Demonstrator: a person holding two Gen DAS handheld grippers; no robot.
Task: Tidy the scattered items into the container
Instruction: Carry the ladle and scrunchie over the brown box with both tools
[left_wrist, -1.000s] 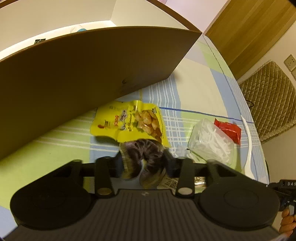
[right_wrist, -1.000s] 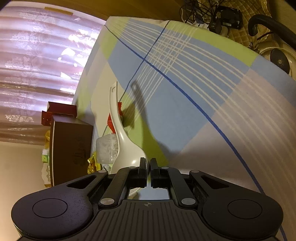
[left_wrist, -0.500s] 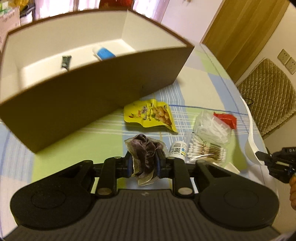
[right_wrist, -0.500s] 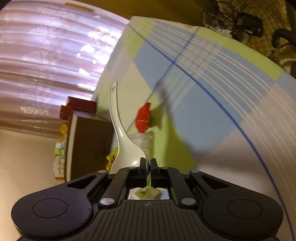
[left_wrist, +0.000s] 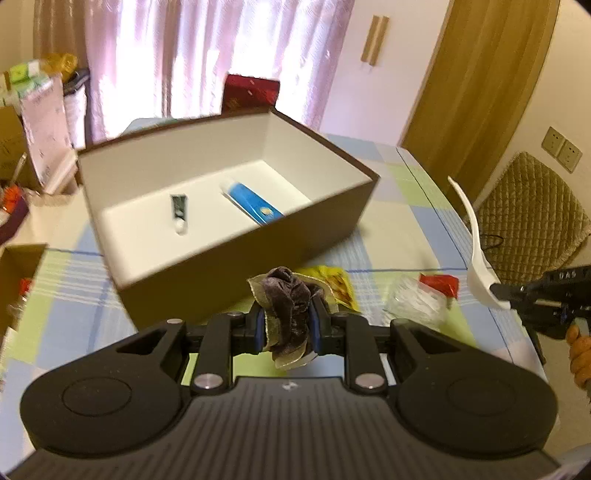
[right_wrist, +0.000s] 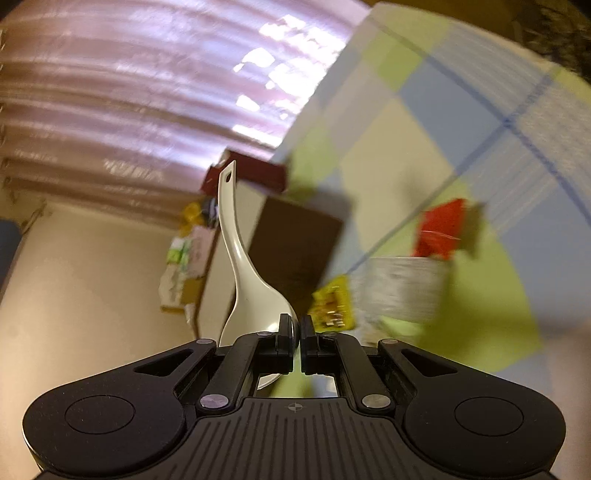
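Observation:
My left gripper (left_wrist: 286, 328) is shut on a dark velvet scrunchie (left_wrist: 288, 299) and holds it in the air, in front of the near wall of the brown box (left_wrist: 236, 258). The box has a white inside with a blue tube (left_wrist: 255, 201) and a small grey tube (left_wrist: 178, 214). My right gripper (right_wrist: 297, 334) is shut on the bowl of a white plastic spoon (right_wrist: 240, 258), handle pointing up; it also shows in the left wrist view (left_wrist: 476, 258), off the box's right. A yellow snack bag (left_wrist: 338, 282), a clear bag of white sticks (left_wrist: 413, 306) and a red packet (left_wrist: 439, 284) lie on the table.
The checked tablecloth (left_wrist: 417, 206) covers the table. A quilted chair (left_wrist: 528, 218) stands to the right. A dark red box (left_wrist: 251, 92) sits behind the brown box. Cardboard boxes and clutter (left_wrist: 33, 147) are at the left.
My left gripper has risen with the scrunchie, so the box's inside now shows. My right gripper has lifted the spoon off the table and turned toward the box.

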